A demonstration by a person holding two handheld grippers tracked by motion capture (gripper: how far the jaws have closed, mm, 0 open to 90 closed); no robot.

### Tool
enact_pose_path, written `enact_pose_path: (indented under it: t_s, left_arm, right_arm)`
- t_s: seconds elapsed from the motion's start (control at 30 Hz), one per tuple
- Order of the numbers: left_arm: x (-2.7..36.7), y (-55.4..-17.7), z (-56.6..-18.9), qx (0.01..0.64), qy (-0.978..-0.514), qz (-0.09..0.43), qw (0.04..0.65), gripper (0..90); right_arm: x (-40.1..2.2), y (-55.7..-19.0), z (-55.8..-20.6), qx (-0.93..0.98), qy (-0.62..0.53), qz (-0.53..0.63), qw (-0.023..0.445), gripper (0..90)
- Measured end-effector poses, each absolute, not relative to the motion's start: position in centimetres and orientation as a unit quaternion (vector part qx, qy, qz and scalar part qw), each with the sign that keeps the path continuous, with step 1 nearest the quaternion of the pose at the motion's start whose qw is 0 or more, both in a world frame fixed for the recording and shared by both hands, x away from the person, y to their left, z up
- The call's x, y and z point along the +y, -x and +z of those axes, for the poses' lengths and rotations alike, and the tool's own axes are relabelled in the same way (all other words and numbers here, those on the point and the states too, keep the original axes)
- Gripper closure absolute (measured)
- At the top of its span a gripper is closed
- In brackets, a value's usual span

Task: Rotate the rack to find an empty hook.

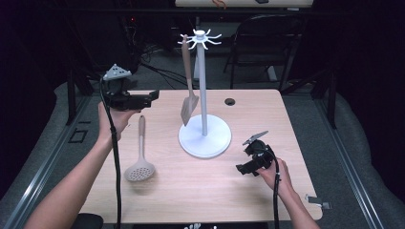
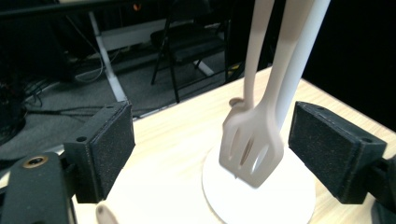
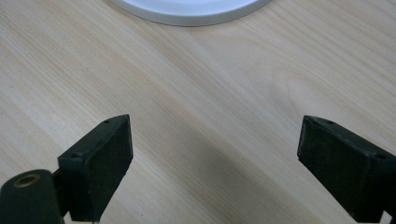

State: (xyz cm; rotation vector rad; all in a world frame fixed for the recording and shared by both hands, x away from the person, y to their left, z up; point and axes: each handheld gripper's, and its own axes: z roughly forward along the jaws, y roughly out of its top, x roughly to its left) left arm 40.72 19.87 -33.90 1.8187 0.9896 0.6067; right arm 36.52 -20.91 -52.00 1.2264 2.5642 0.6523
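Trouble would most likely come from the slotted spatula (image 1: pixel 189 106), which hangs from the white rack (image 1: pixel 204 136) beside the pole, its blade just above the base: a knock from the left gripper (image 1: pixel 152 95), whose jaws stand wide and empty near it, could swing it off its hook. The skimmer (image 1: pixel 140 168) lies flat on the table (image 1: pixel 267 109), its handle pointing toward that hand, a thin target for a grab. The right gripper (image 1: pixel 241 169) hovers low, jaws wide, holding nothing. How securely the spatula sits on its hook is too small to tell.
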Motion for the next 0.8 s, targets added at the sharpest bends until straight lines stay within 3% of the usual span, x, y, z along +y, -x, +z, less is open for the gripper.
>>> enact_pose_path:
  t_s: [0.5,0.63,0.8]
  left_arm:
    - [22.7,-40.1,-40.3,0.461,-0.744,0.226,0.427,8.3]
    - [23.3,-40.2,-42.2,0.487,-0.735,0.233,0.41,0.7]
    - [24.2,-41.0,-44.7,0.515,-0.73,0.215,0.393,0.3]
  right_arm:
    - [-20.8,-36.6,-52.3,0.876,-0.418,0.215,0.111,10.1]
    - [-20.8,-36.6,-52.3,0.881,-0.409,0.211,0.112,10.1]
    - [-20.5,-36.5,-52.6,0.883,-0.407,0.206,0.109,10.1]
